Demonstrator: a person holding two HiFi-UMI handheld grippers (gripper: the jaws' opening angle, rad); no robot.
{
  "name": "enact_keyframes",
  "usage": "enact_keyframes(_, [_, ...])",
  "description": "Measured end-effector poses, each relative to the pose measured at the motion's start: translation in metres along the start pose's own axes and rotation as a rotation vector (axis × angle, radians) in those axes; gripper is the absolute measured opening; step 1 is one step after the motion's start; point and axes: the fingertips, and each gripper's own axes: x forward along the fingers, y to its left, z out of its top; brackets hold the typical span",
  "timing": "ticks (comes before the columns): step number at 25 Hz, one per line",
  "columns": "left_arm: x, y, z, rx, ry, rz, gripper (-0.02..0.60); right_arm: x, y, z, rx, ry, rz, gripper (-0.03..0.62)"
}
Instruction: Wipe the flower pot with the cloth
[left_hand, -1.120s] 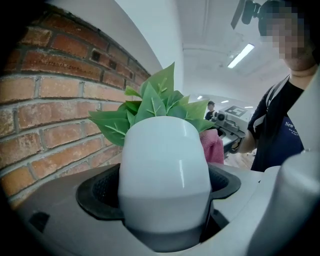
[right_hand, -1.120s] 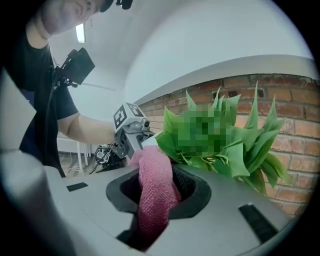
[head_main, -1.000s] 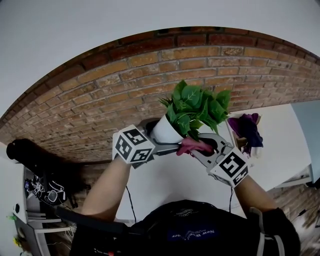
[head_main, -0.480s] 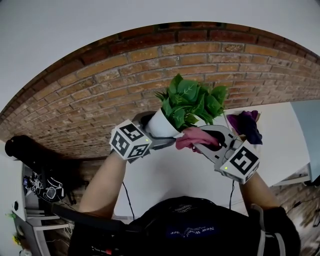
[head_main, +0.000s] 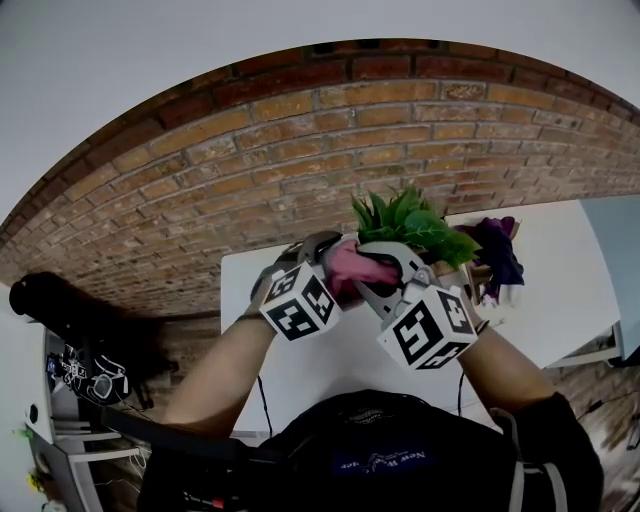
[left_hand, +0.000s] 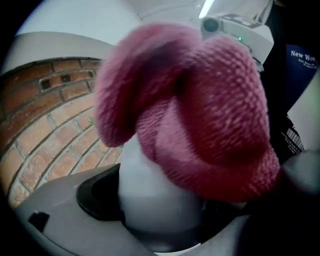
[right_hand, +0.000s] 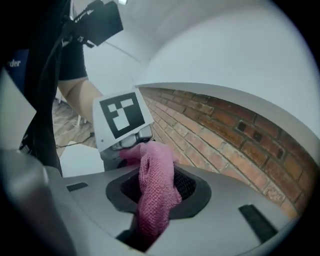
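Head view: left gripper (head_main: 318, 262) and right gripper (head_main: 385, 272) close together above white worktop (head_main: 570, 290), pink knitted cloth (head_main: 352, 268) between, green leafy plant (head_main: 410, 225) just behind. Left gripper view: clamped on white flower pot (left_hand: 155, 195), cloth pressed against it. Right gripper view: pinched on cloth, red brick wall (right_hand: 240, 135) beyond.

One flower pot (left_hand: 150, 195), white, holds one green plant (head_main: 410, 222). One pink cloth (head_main: 352, 270) lies against the pot. Two grippers meet at the pot, the left gripper (head_main: 322, 255) and the right gripper (head_main: 385, 268), each with one marker cube. Right of the pot is one purple bunch (head_main: 497, 248), perhaps a second plant. Below the pot is one white table (head_main: 560, 285).
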Motion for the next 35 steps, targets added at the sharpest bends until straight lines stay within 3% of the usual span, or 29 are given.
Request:
enact_keyframes(5, [-0.001, 0.005, -0.001, 0.053, 0.032, 0.068, 0.506, 0.010, -0.009, 0.002, -0.083, 0.067, -0.064, 0.084])
enact_keyframes(11, [-0.015, 0.034, -0.003, -0.181, -0.101, 0.057, 0.505, 0.002, -0.001, 0.005, -0.081, 0.035, -0.061, 0.084])
enact_keyframes(14, [-0.028, 0.048, 0.000, -0.273, -0.182, 0.055, 0.505, -0.003, -0.002, 0.000, 0.008, -0.020, -0.058, 0.084])
enact_keyframes(20, [-0.043, 0.058, 0.011, -0.381, -0.304, 0.034, 0.505, -0.010, -0.003, -0.016, 0.226, -0.151, -0.036, 0.083])
enact_keyframes(29, [-0.040, 0.059, 0.015, -0.447, -0.359, -0.032, 0.505, -0.009, -0.012, -0.044, 0.528, -0.228, 0.011, 0.084])
enact_keyframes(35, [-0.039, 0.053, 0.007, -0.477, -0.374, -0.052, 0.505, -0.003, -0.003, -0.059, 0.623, -0.237, 0.064, 0.084])
